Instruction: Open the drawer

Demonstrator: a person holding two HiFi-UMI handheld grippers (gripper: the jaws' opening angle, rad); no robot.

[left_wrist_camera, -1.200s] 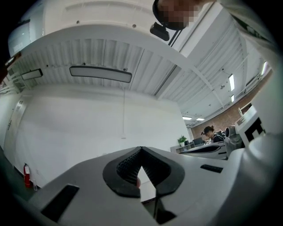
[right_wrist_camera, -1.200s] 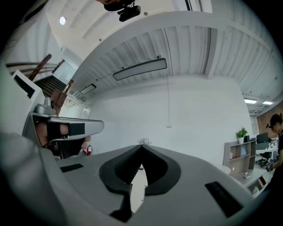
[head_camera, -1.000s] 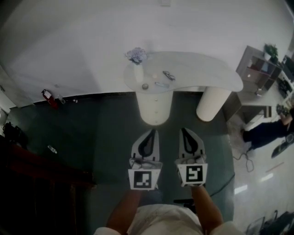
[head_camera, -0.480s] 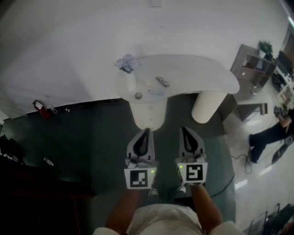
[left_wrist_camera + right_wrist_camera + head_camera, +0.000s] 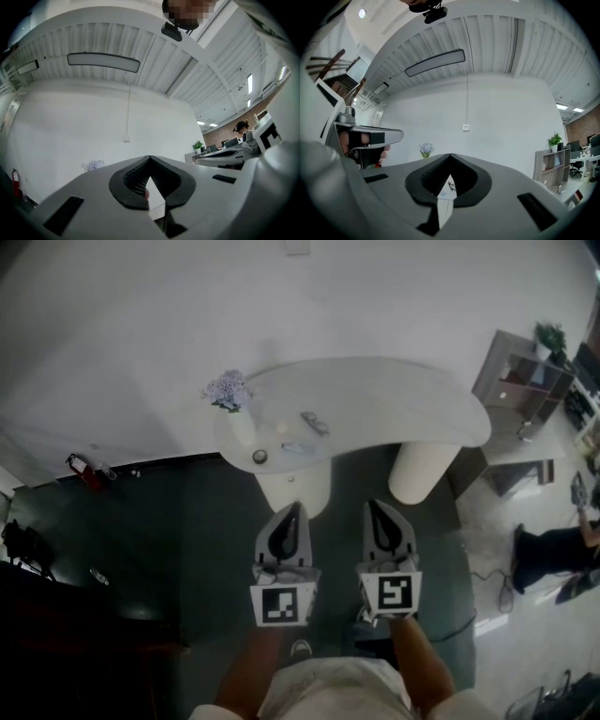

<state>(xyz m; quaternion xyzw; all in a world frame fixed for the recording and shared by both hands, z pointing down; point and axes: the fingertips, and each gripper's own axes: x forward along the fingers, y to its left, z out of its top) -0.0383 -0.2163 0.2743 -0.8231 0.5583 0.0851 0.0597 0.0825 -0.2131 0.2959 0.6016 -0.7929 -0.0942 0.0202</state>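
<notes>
A white curved table (image 5: 394,409) stands against the far wall. Under its left end is a round white pedestal (image 5: 293,486); I cannot make out drawer fronts on it from here. My left gripper (image 5: 292,510) is held out level, shut and empty, its tip just short of the pedestal's foot in the head view. Beside it my right gripper (image 5: 373,508) is also shut with nothing in it, pointing at the gap between the two pedestals. In the left gripper view the jaws (image 5: 150,160) meet at the tip, as they do in the right gripper view (image 5: 450,157).
A vase of pale flowers (image 5: 228,390) and a few small items (image 5: 314,423) sit on the tabletop. A second pedestal (image 5: 422,472) stands to the right. A shelf unit (image 5: 525,381) and a person (image 5: 553,549) are at the right, and dark furniture (image 5: 56,615) at the left.
The table and pedestal have drawn closer and slid left in the head view as I walk forward. Both grippers stay shut, side by side, now nearly at the pedestal.
</notes>
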